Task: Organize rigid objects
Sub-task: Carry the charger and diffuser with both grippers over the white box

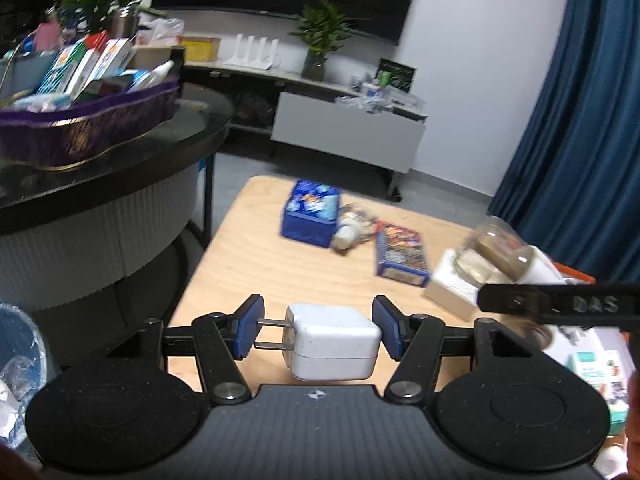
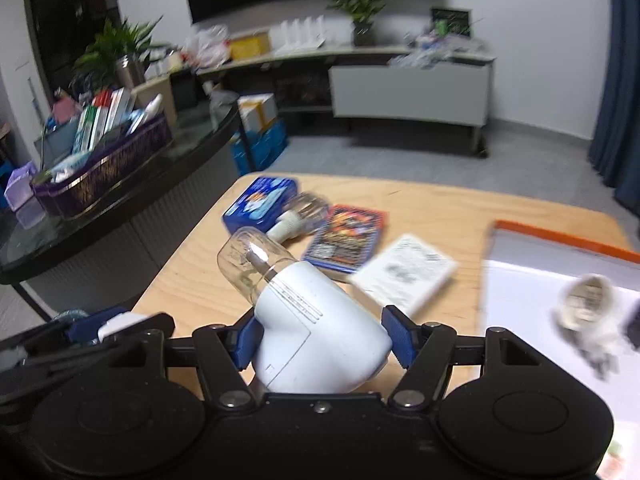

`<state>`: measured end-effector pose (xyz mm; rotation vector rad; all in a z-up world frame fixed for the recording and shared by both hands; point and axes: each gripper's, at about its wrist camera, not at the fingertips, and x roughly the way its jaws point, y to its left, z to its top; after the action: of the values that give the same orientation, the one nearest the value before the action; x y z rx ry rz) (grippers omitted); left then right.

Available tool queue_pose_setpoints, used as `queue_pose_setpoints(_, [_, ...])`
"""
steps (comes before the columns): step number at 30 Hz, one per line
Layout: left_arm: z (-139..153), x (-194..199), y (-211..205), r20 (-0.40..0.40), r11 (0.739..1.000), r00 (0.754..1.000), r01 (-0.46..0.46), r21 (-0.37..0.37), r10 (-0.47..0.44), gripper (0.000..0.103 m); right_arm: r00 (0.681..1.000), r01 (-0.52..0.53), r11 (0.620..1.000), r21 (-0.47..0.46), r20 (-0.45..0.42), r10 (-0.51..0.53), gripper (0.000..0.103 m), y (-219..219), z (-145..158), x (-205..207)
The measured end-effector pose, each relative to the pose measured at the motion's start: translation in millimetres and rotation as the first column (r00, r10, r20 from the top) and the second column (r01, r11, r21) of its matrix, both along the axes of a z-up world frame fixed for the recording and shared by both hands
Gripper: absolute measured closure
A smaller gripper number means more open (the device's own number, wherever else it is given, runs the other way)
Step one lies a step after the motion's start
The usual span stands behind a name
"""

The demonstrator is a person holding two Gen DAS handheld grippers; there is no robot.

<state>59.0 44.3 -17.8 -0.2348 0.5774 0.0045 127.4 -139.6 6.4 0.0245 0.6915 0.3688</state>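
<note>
While the left wrist view is showing the left claw clamping a white plug adapter, with the prongs pressing against one blue pad and the adapter's far side against the other, the right wrist view is showing what the left one catches only in part: the right claw closing on the white body of a plug-in device with a clear bottle, tilted so the bottle is pointing up and away. Both things are hanging above the near edge of the wooden counter.

Only the right view is revealing the white tray with an orange rim at the right of the counter, with a blurred pale object lying in it. Only the left view is showing the plastic-lined bin at its lower left.

Farther along the counter, a white box, a red and blue packet, a second small bottle and a blue box are lying close together. Beyond, to the left, a purple basket full of packages is sitting on a dark round table.
</note>
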Motion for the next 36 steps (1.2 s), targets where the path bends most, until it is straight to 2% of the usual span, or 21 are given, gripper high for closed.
queue_pose_setpoints(4, [12, -9, -21, 0.017, 0.999, 0.999, 0.044, 0.008, -0.044, 0.042, 0.997, 0.067, 0.997, -0.03, 0.044, -0.065, 0.025, -34, 10, -34])
queue_pose_setpoints(7, [18, -14, -38, 0.021, 0.996, 0.996, 0.084, -0.01, -0.084, 0.042, 0.991, 0.125, 0.992, -0.017, 0.056, -0.124, 0.025, -65, 14, -56])
queue_pose_setpoints(12, [25, -17, -80, 0.019, 0.982, 0.983, 0.186, -0.029, -0.185, 0.042, 0.968, 0.238, 0.971, -0.01, 0.081, -0.237, 0.025, -119, 15, -84])
queue_pose_setpoints(18, [29, -12, -141, 0.021, 0.945, 0.945, 0.327, -0.026, -0.326, 0.042, 0.927, 0.363, 0.931, 0.028, 0.09, -0.364, 0.025, -178, 18, -98])
queue_pose_setpoints(24, [36, 10, -185, 0.013, 0.905, 0.905, 0.425, -0.012, -0.425, 0.042, 0.902, 0.41, 0.911, 0.037, 0.128, -0.412, 0.025, -211, 30, -97])
queue_pose_setpoints(28, [46, 24, -201, 0.038, 0.896, 0.895, 0.443, 0.037, -0.444, 0.042, 0.893, 0.419, 0.906, 0.054, 0.156, -0.422, 0.025, -222, 40, -90])
queue_pose_setpoints(32, [45, 33, -207, 0.054, 0.904, 0.902, 0.426, 0.05, -0.428, 0.042, 0.895, 0.41, 0.91, 0.064, 0.166, -0.414, 0.025, -225, 43, -81])
queue_pose_setpoints(36, [40, 38, -210, 0.029, 0.909, 0.909, 0.412, 0.068, -0.415, 0.042, 0.902, 0.399, 0.914, 0.071, 0.15, -0.406, 0.025, -225, 37, -71])
